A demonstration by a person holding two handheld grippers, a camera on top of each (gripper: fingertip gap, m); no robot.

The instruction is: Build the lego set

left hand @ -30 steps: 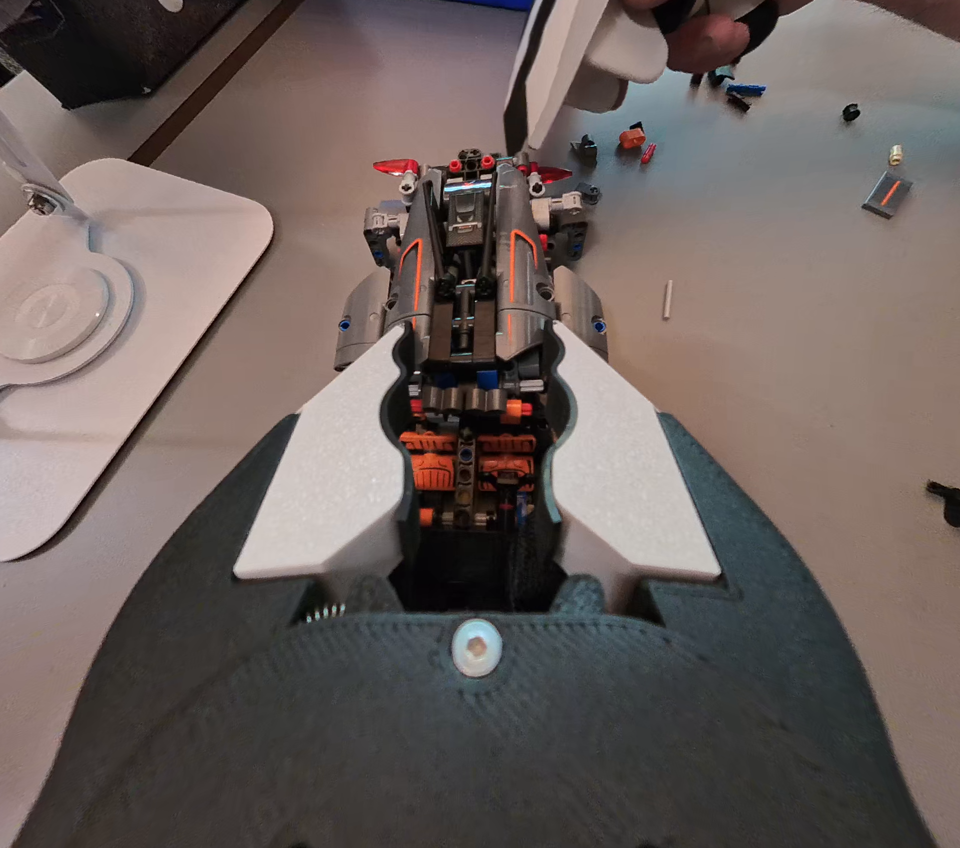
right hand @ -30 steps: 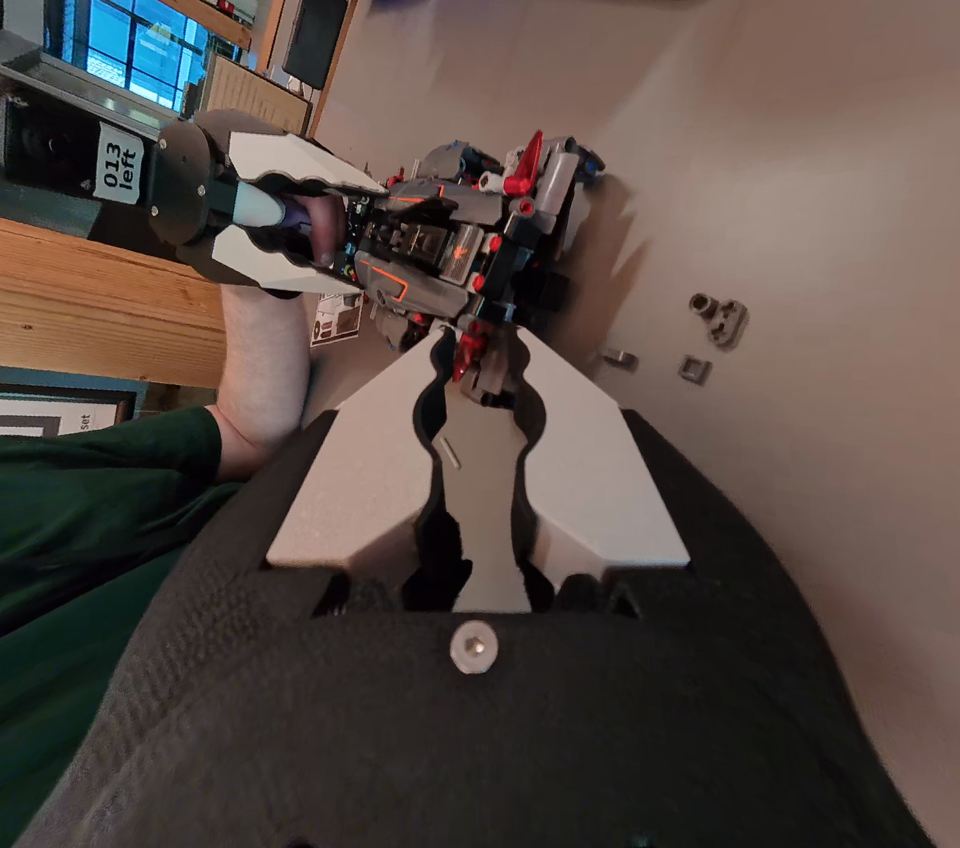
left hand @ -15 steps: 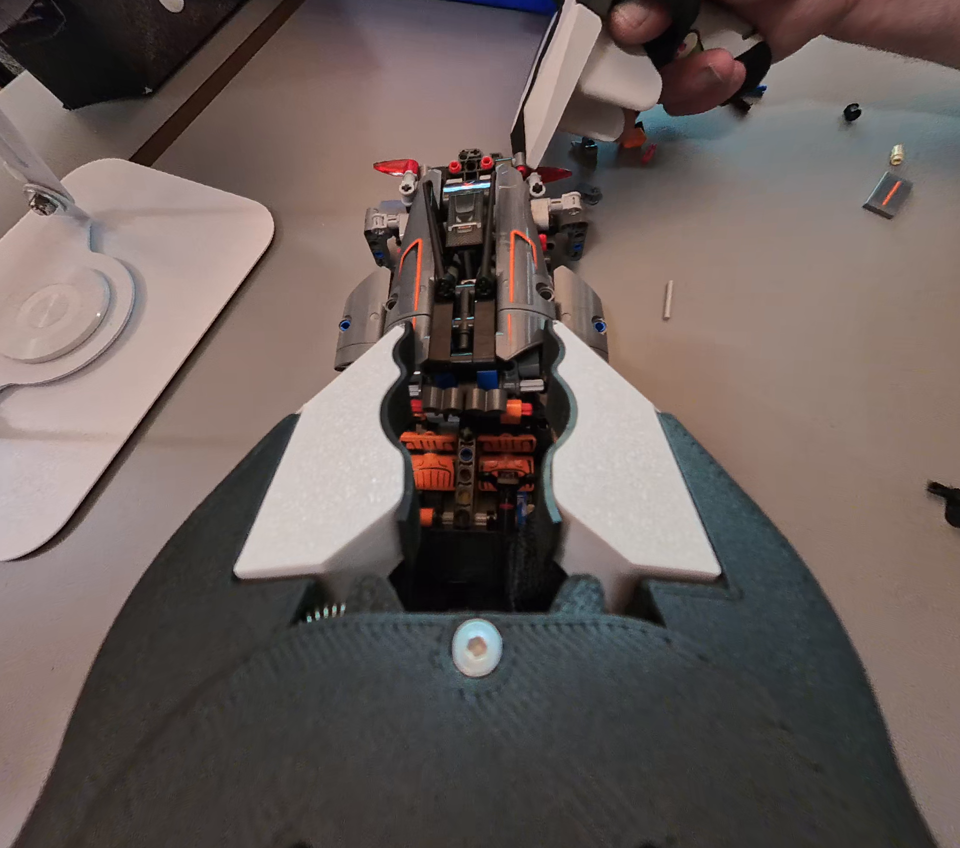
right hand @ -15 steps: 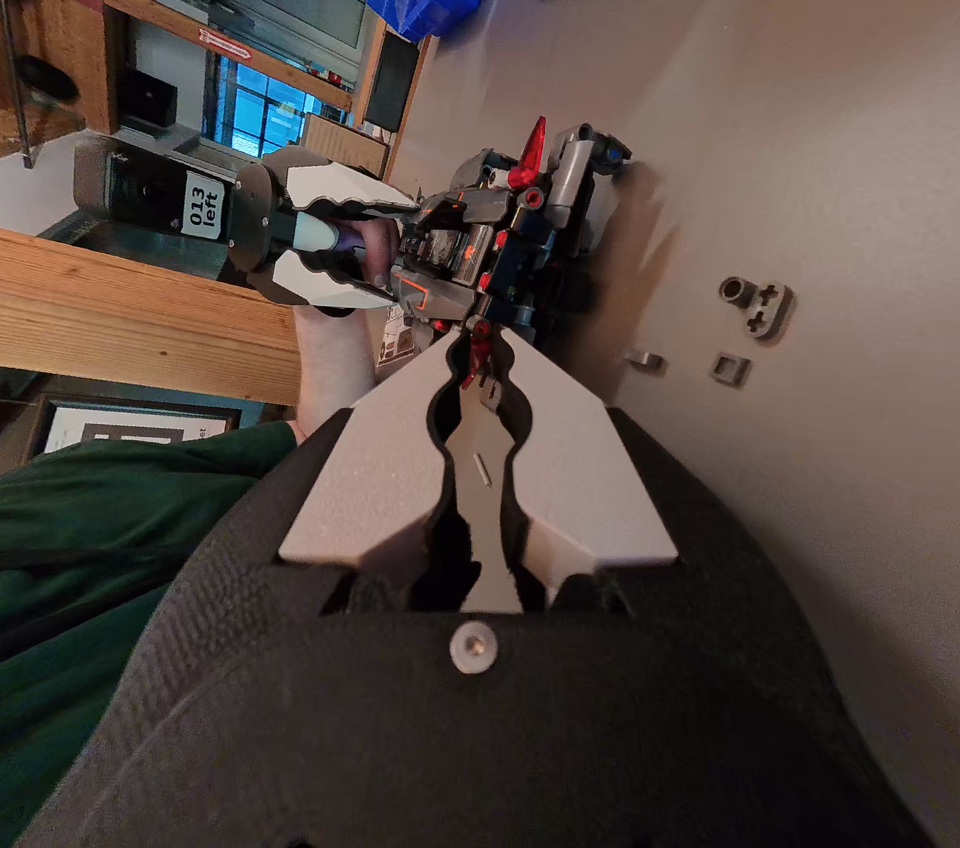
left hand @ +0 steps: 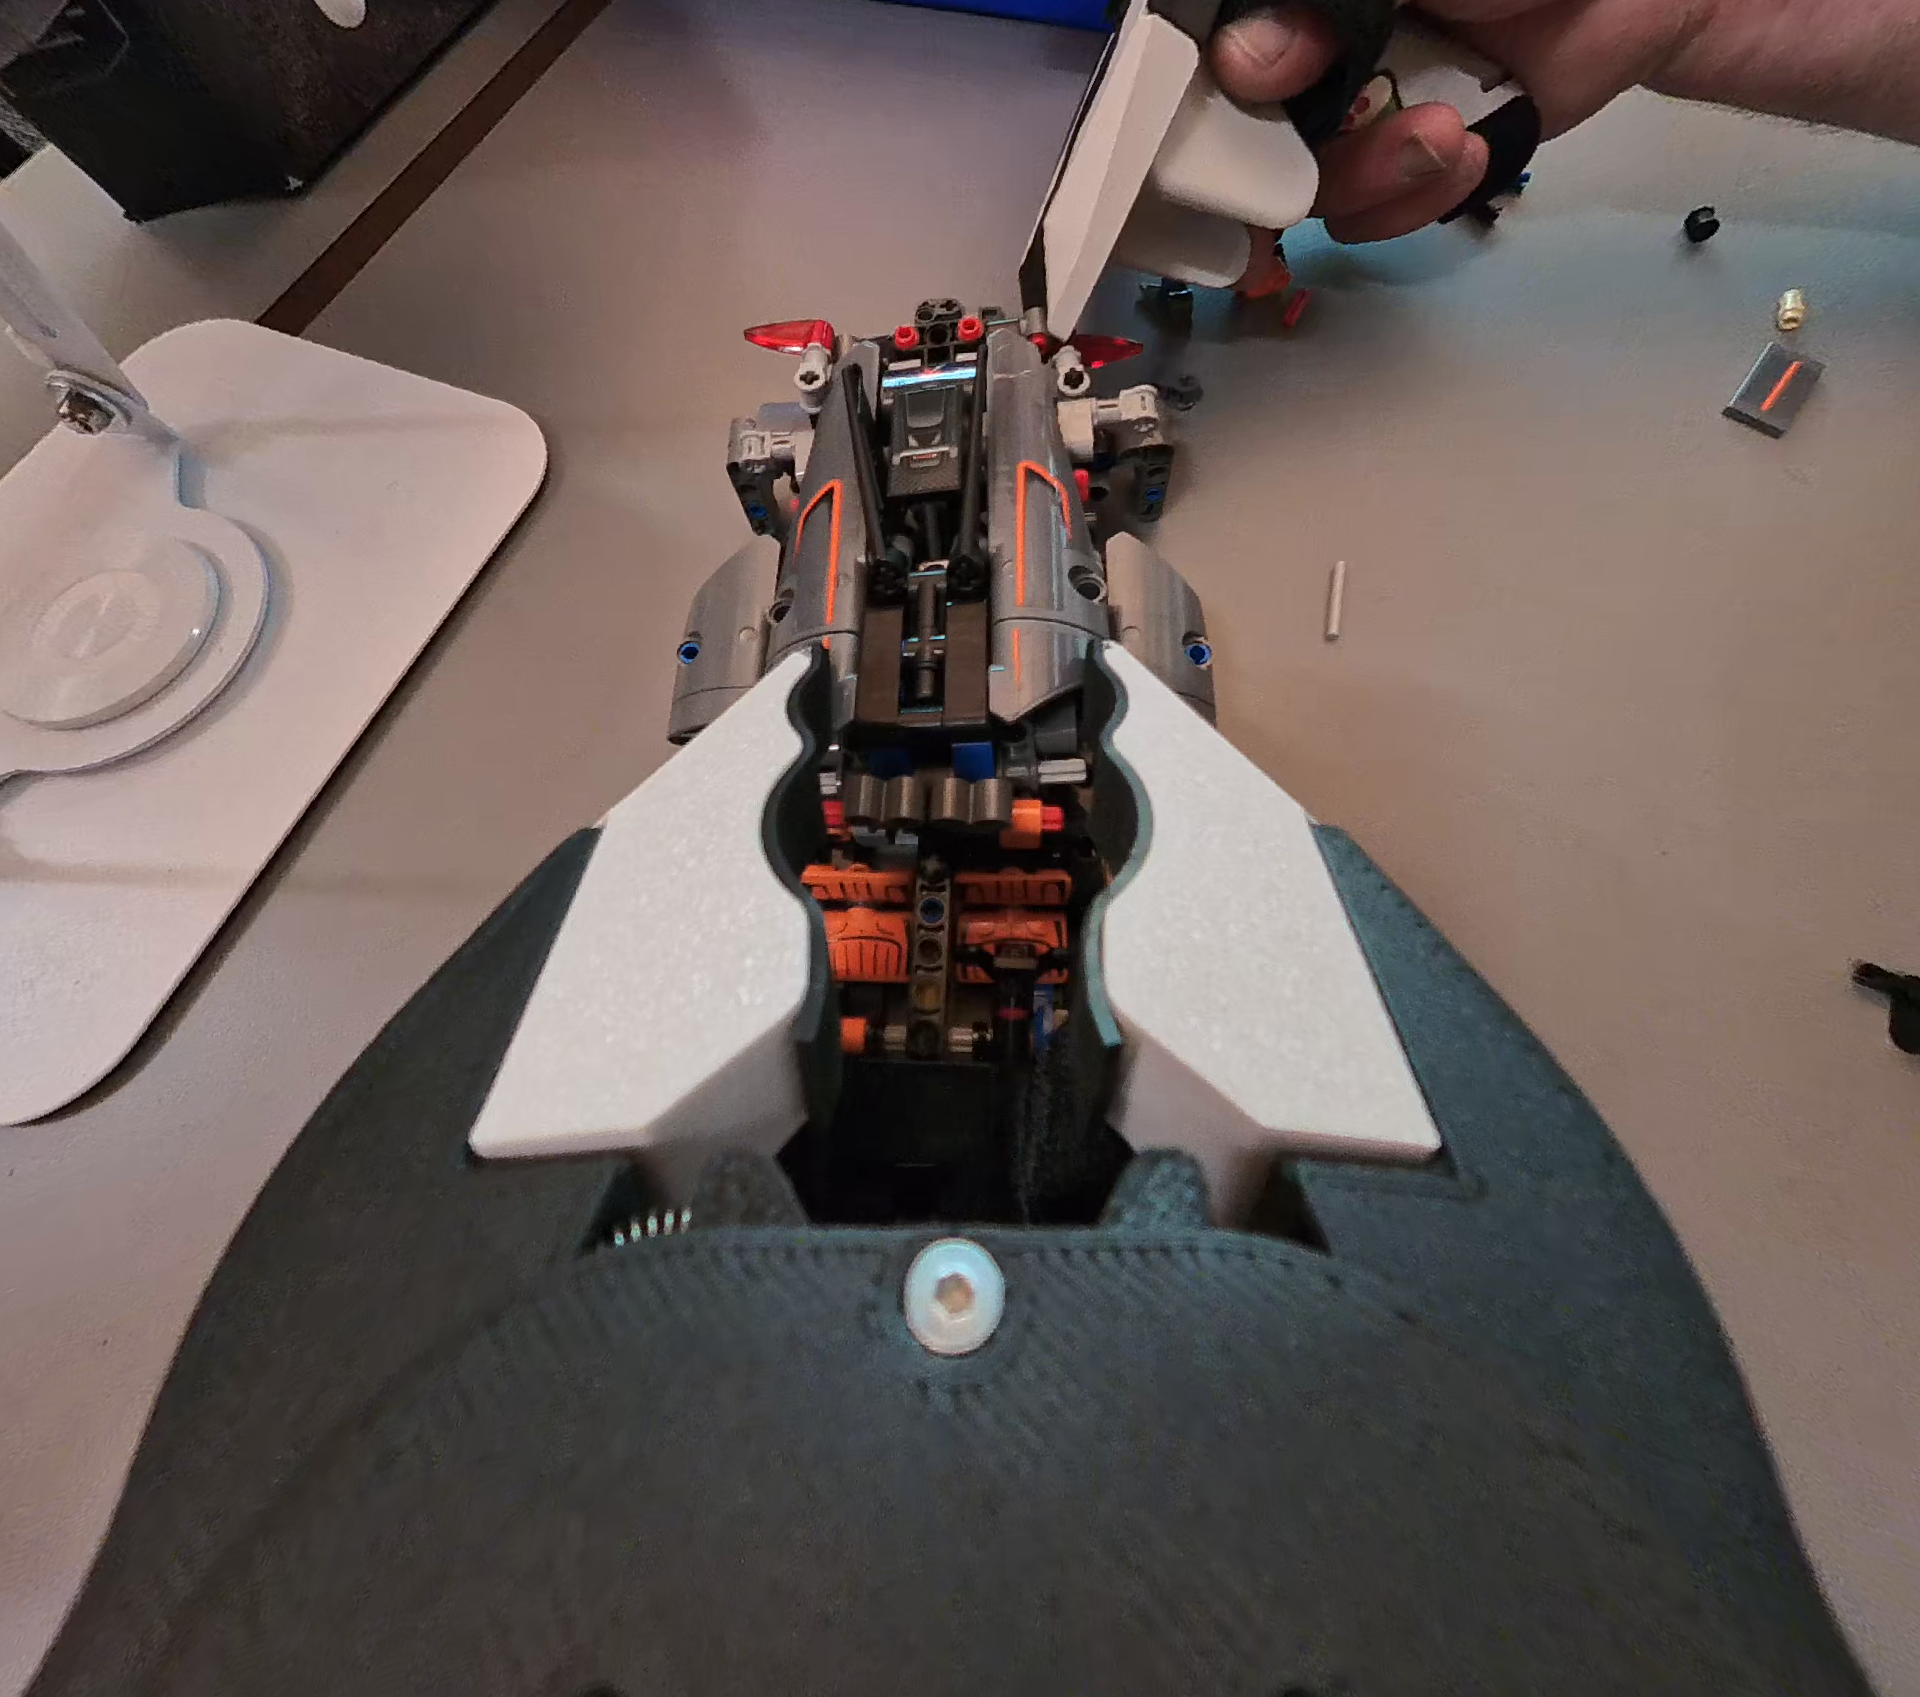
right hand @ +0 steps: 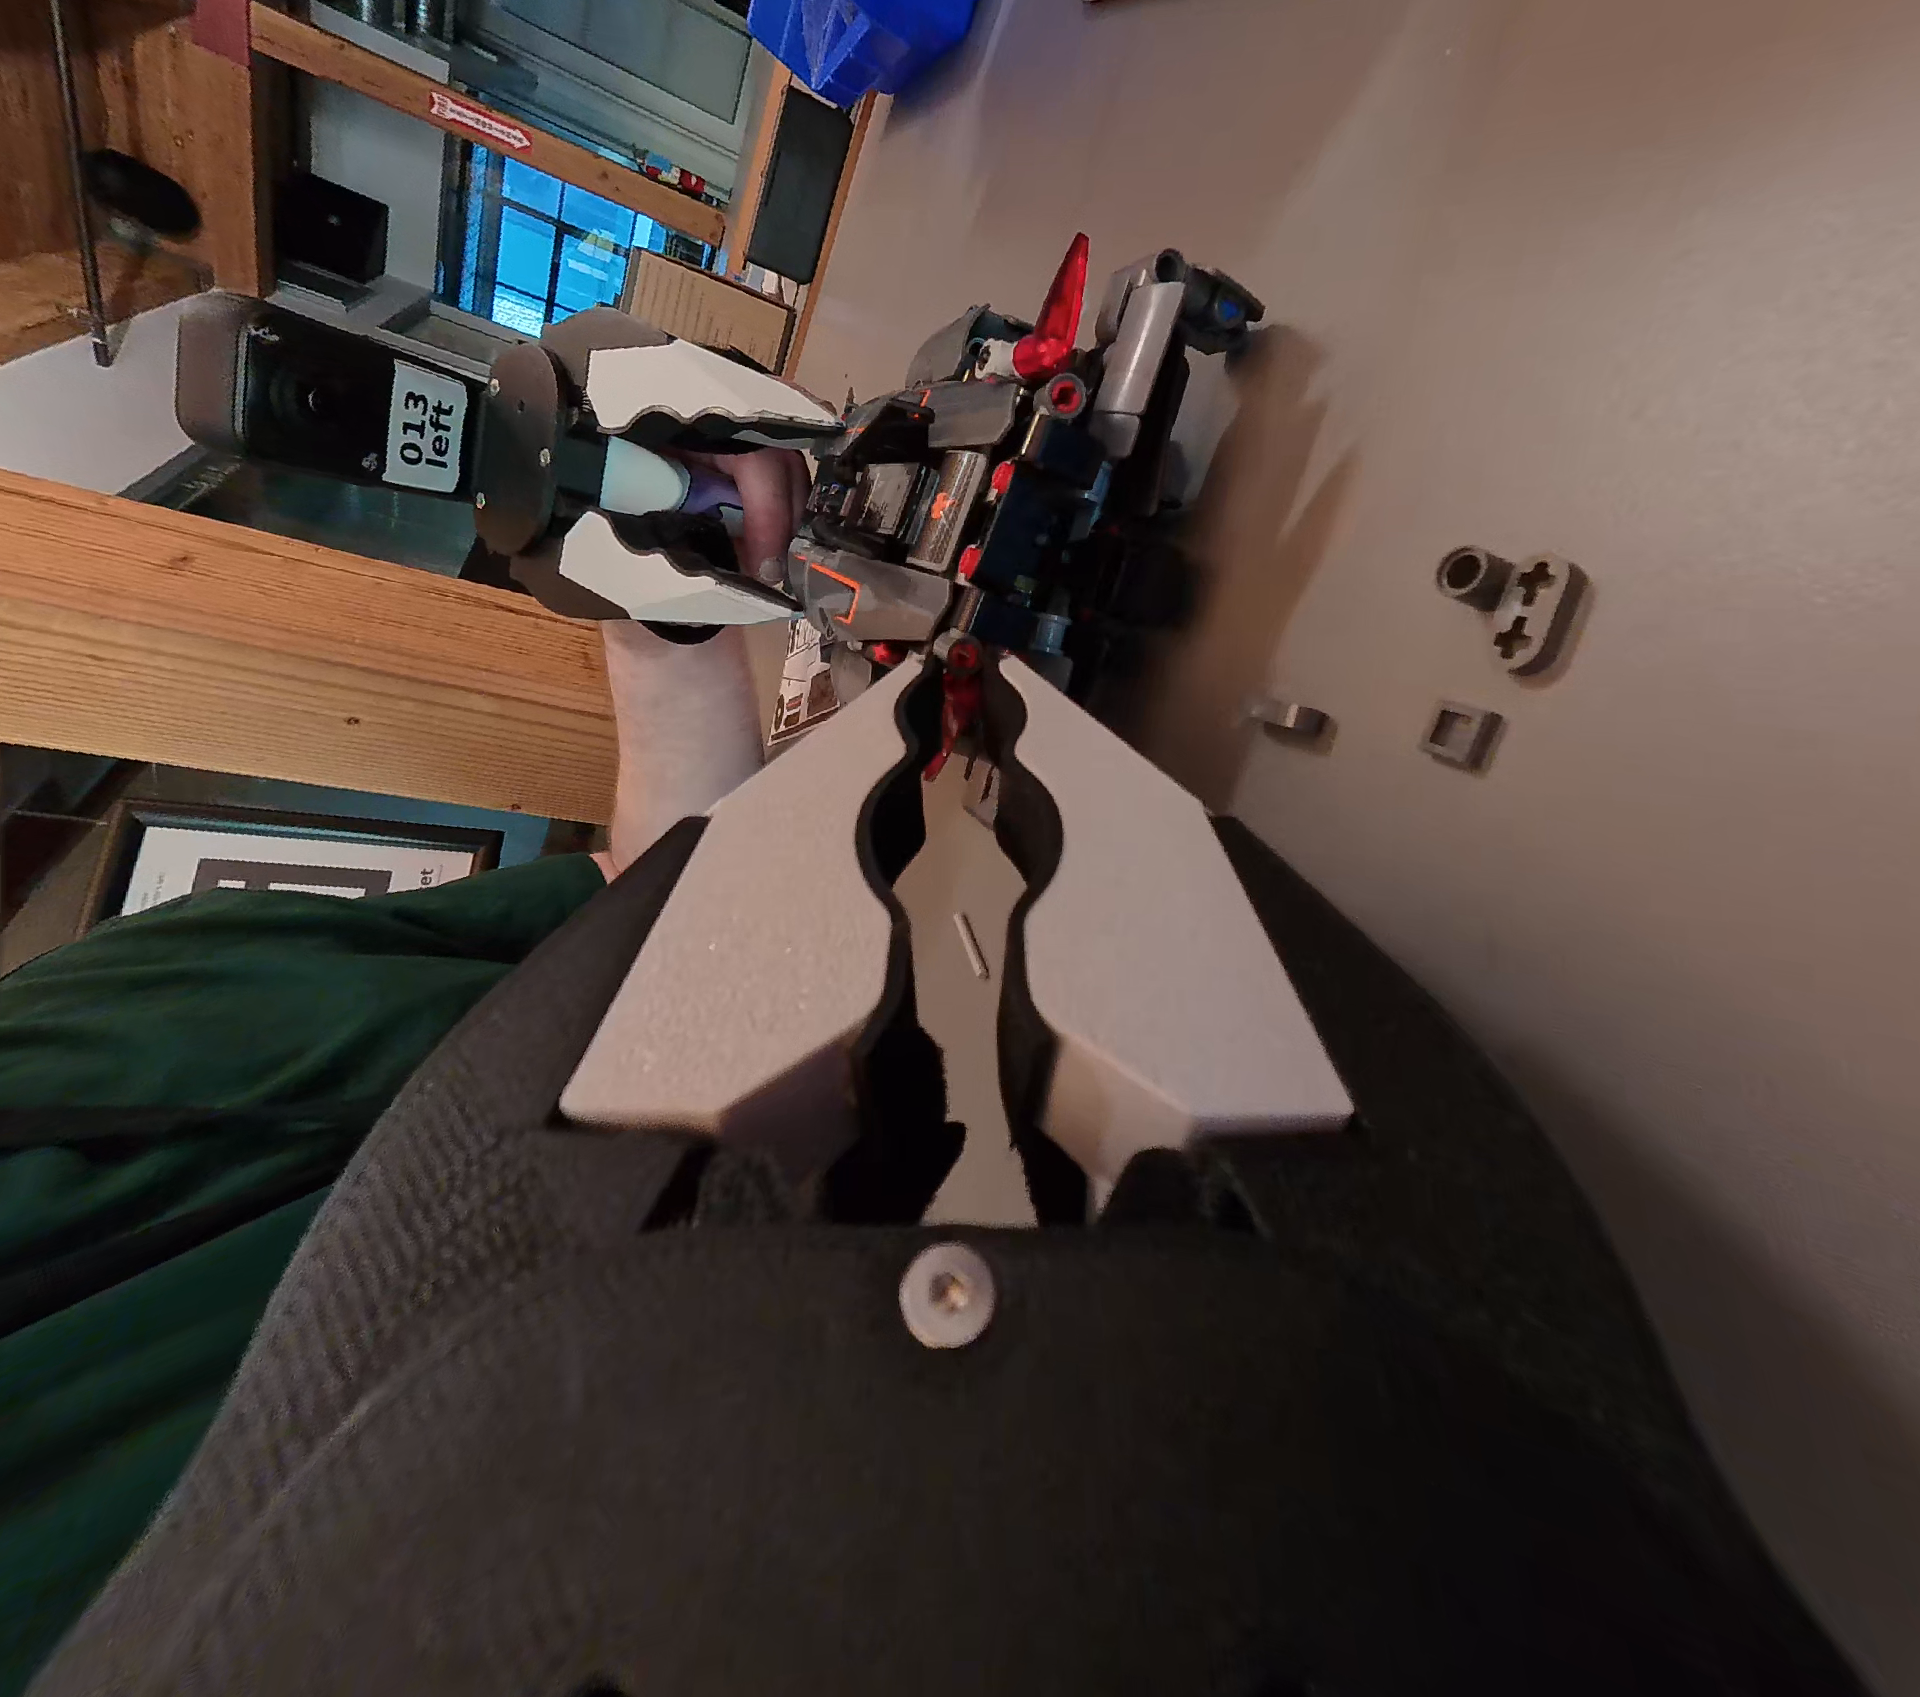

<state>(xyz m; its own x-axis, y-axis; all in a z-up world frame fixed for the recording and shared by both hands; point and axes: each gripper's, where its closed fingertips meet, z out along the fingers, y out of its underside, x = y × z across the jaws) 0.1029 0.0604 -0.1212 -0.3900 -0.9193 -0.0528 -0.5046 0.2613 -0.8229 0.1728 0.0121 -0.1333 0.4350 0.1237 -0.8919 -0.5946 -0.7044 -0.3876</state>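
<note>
A grey and orange lego car (left hand: 935,567) sits on the tabletop (left hand: 1507,816). The left hand-held gripper (left hand: 951,681) is clamped around the car's rear. The right hand-held gripper (right hand: 961,697), fingers slightly apart, pinches a red piece at the car's front corner.

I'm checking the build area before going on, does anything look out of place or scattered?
Loose pieces lie scattered on the table beside the lego car: a thin grey pin and a flat grey tile. Nothing looks broken.

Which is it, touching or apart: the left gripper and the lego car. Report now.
Touching. The left wrist view shows the fingers of the left gripper pressed against both sides of the lego car, with no gap visible.
</note>
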